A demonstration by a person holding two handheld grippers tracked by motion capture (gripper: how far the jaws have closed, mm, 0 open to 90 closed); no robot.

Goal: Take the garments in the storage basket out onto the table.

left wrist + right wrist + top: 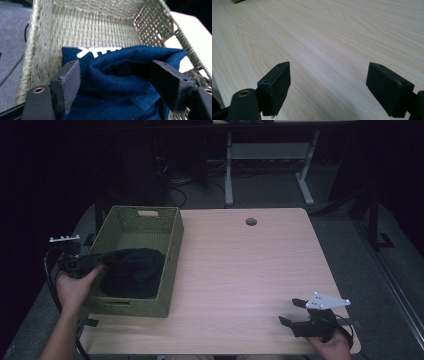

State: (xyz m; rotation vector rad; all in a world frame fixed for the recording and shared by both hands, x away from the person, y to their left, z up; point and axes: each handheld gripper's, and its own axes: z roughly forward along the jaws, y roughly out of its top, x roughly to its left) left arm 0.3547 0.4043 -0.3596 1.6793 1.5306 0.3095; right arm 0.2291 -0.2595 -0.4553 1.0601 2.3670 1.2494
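Observation:
A dark navy garment [132,272] with white lettering lies bunched in the near half of a woven olive basket [142,215] at the table's left. My left gripper [102,261] reaches over the basket's left wall, held by a hand. In the left gripper view its jaws stand open on either side of the garment [117,82], with cloth between them and the basket wall [100,27] behind. My right gripper [291,311] rests open near the table's front right corner. In the right gripper view its fingers [275,86] frame bare wood.
The light wood table [250,270] has a round cable hole [251,222] near its far edge. A white desk frame [270,155] and cables stand on the floor beyond. The room around is dark.

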